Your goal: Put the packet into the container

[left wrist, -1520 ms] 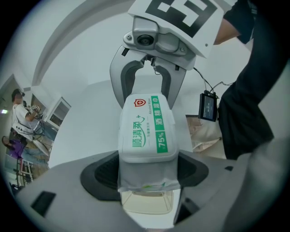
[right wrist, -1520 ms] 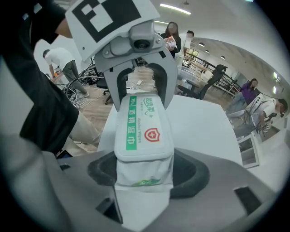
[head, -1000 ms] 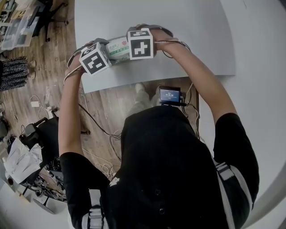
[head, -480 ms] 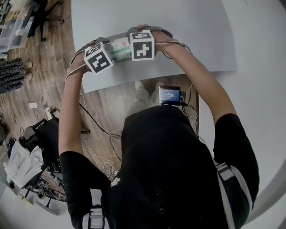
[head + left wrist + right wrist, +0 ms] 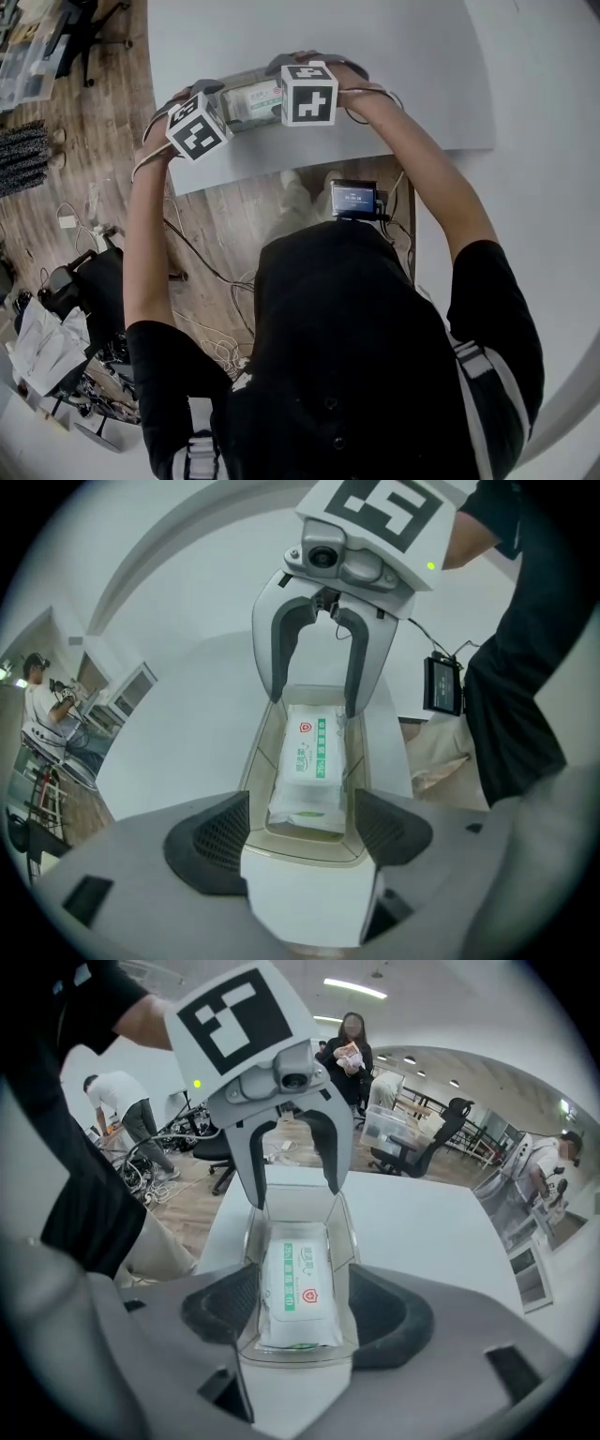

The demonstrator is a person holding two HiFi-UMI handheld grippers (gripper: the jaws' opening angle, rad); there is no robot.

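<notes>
Between jaws of left gripper (image 5: 302,830), near end of clear container (image 5: 256,761) clamped; far end clamped by right gripper (image 5: 307,1314). Packet (image 5: 309,761) seen lying flat inside, midway between both jaw pairs. Insertion judged done. Next likely called for: container lowered level onto table (image 5: 403,56), then both grips eased.

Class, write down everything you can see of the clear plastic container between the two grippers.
The clear rectangular plastic container is an open-topped, thin-walled tub with rounded corners. It sits level, lengthwise between the left gripper and the right gripper, whose fingers clamp its two short ends. A white wipes packet with green print lies flat inside, nearly filling it. The container is over the near edge of the pale grey table; whether it rests on the table cannot be told.
</notes>
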